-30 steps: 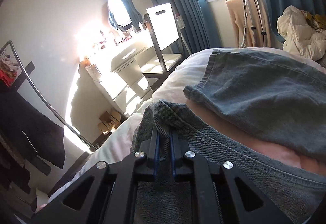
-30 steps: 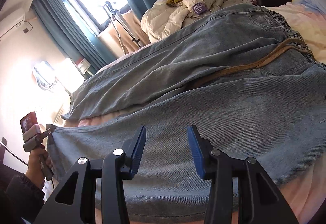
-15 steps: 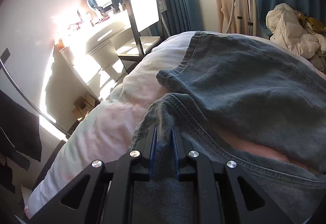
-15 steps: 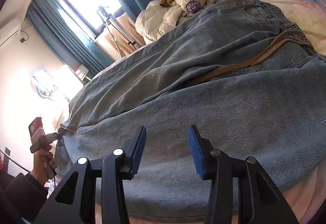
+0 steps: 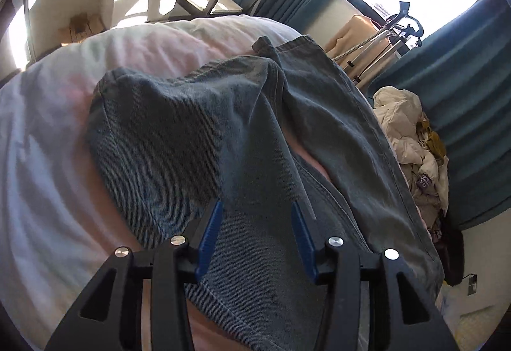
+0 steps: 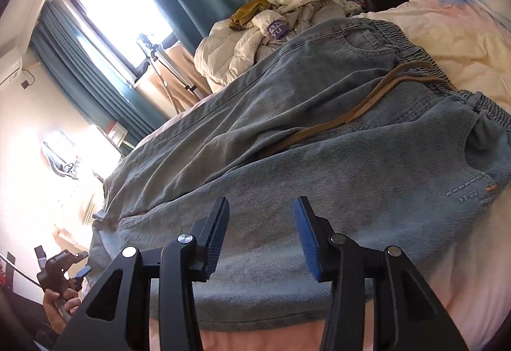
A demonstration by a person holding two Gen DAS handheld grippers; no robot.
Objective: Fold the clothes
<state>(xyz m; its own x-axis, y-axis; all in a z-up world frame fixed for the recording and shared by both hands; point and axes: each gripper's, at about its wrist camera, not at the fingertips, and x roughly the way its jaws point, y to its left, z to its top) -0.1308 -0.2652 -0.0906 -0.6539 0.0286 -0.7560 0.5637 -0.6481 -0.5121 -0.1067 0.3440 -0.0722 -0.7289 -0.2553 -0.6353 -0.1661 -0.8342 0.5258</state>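
Bed [image 6: 447, 41]: carrying jeans [image 6: 319, 115] spread flat, legs side by side, hems at foot end. Left hand-held gripper [image 5: 255, 229]: jaws apart, empty, above near leg. Right hand-held gripper [image 6: 262, 236]: jaws apart, empty, mid-leg. Step: likely regrasp before lengthwise fold. Next: pinch hem and waistband.

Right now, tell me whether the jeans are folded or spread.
Spread: the jeans lie full length on the bed, both legs side by side.

harsh daylight floods from the window [image 6: 121, 9], blowing out the left wall; fisheye bending and dark corners frame both sharp views.
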